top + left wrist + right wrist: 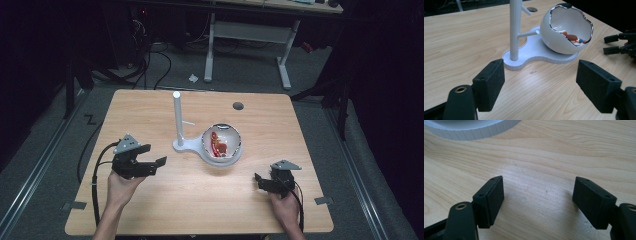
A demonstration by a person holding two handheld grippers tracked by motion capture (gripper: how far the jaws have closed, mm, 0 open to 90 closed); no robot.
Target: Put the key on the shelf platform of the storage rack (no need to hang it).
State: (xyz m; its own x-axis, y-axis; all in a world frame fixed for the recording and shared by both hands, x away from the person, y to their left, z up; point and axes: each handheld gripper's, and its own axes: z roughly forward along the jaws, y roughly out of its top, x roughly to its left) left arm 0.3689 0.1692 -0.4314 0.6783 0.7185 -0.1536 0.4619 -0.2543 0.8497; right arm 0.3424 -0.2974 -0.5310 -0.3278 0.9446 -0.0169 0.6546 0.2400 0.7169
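A white stand [178,120] with an upright pole and side pegs rises from a flat white base [536,53] at the middle of the wooden table [150,107]. A white egg-shaped bowl [222,145] with a silvery jagged rim rests on that base and holds small red and orange pieces [574,38]. My left gripper [152,156] is to the left of the stand, pointing toward it, jaws open and empty. In the left gripper view its pads [490,85] frame the base. My right gripper [259,182] is at the front right, open and empty, low over bare wood [537,200].
A round dark grommet hole [238,106] sits near the table's far edge. Black cables trail from each gripper toward the front edge. A white desk frame [247,35] stands on the floor beyond the table. The base's ribbed edge [471,130] shows in the right gripper view.
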